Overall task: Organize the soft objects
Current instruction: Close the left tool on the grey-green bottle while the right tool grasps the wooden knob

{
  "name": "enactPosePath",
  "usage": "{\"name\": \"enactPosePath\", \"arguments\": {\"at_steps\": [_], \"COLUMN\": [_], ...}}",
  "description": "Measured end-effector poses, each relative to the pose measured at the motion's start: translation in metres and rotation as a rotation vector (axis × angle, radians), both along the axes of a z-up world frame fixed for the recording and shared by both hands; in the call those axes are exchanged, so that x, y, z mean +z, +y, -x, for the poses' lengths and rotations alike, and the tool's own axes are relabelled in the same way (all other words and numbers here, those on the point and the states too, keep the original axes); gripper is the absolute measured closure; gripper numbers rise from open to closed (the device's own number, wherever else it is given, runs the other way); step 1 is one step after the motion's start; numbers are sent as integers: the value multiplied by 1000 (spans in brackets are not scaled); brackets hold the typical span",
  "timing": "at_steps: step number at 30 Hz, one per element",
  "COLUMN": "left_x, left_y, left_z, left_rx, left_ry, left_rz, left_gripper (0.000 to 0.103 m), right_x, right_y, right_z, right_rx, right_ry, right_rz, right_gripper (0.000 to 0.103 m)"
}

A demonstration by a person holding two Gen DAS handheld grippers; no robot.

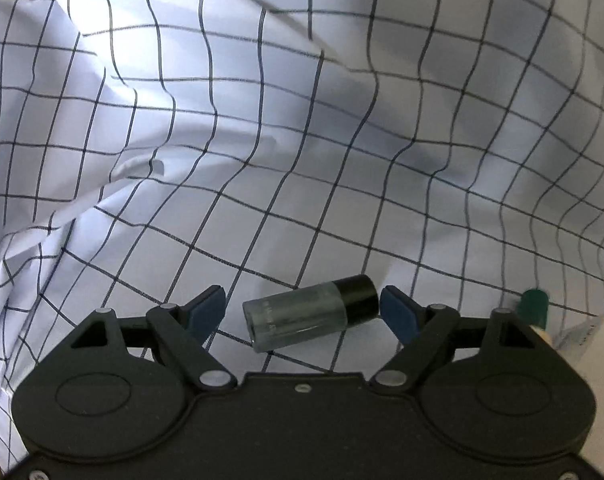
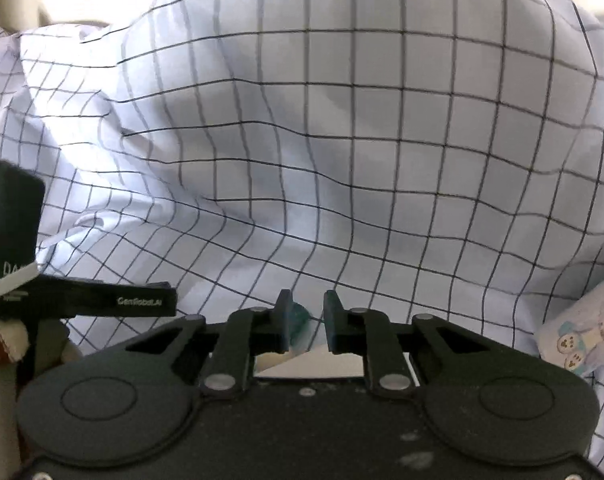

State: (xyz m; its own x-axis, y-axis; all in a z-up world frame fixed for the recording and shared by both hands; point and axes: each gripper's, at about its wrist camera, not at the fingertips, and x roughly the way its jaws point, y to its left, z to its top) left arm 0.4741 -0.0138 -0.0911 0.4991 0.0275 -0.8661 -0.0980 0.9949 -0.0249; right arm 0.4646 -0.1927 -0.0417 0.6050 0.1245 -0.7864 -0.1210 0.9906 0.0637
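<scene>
- In the left wrist view, a white cloth with a dark grid pattern (image 1: pixel 261 120) fills nearly the whole frame, rumpled into folds and ridges, brightest at the upper left.
- The left gripper (image 1: pixel 302 312) sits low in that view with its blue-padded fingers (image 1: pixel 205 308) spread wide apart, clamped on nothing.
- Between those fingers a small bottle (image 1: pixel 310 316) lies on its side on the cloth; its body is smoky and translucent, its black cap (image 1: pixel 358 294) points right, close to the right-hand pad. Faint lettering runs along the body but is too blurred to read.
- Further right, at the cloth's edge, a green-capped object (image 1: pixel 536 306) pokes up beside a pale printed item (image 1: pixel 582 330) whose writing cannot be made out.
- In the right wrist view, at the far left, a dark device (image 2: pixel 11 220) stands upright with pale letters beginning "DA" low on its side, the rest hidden; a white band wraps it below.
- A black bar (image 2: pixel 101 300) juts from it, printed with what reads as "GenRobot.AI".
- The same checked cloth (image 2: pixel 342 140) bulges up in a large mound across the middle of this view.
- The right gripper (image 2: pixel 306 316) has its fingers (image 2: pixel 334 320) drawn close with a narrow gap left; a teal object (image 2: pixel 299 318) shows just behind the left finger, and whether it is pinched cannot be told.
- At the far right lies a soft pale packet (image 2: pixel 582 336) printed with cartoon bears.
</scene>
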Motion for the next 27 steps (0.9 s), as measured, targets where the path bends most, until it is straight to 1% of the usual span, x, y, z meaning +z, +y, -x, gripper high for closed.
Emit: {"name": "enactPosePath", "arguments": {"at_steps": [1, 2, 3, 6, 8, 9, 11, 12, 14, 16, 20, 23, 27], "left_x": [-2, -3, -4, -4, -3, -3, -1, 0, 4, 7, 14, 15, 15], "left_y": [1, 1, 2, 1, 3, 4, 6, 8, 11, 13, 18, 20, 20], "left_z": [-1, -2, -2, 0, 1, 1, 2, 3, 5, 6, 9, 13, 19], "left_rx": [-2, -8, -12, -19, -23, -25, -25, -23, -25, -24, -28, -42, -61], "left_ry": [5, 9, 16, 3, -1, -1, 0, 0, -4, -8, -20, -25, -32], "left_rz": [6, 21, 30, 25, 33, 38, 40, 40, 38, 31, 24, 21, 25], "left_gripper": [27, 34, 34, 34, 34, 34, 34, 34, 34, 34, 34, 34, 34], "right_x": [-2, -4, -5, -9, -12, -14, -16, -17, -20, -26, -41, -54, -56], "right_y": [-1, -5, -8, -12, -11, -9, -2, 3, 14, 23, 36, 46, 47], "right_z": [-2, -4, -6, -12, -15, -17, -18, -19, -18, -19, -27, -31, -35], "right_rx": [-7, -14, -25, -42, -38, -29, 12, 46, 114, 164, 244, 287, 313], "right_ry": [9, 23, 37, 59, 73, 79, 85, 81, 62, 52, 72, 63, 62], "right_rz": [-14, -33, -51, -75, -84, -85, -72, -52, -4, 31, 93, 190, 168], "right_gripper": [86, 85, 84, 74, 63, 60, 43, 39, 24, 17, 17, 17, 18]}}
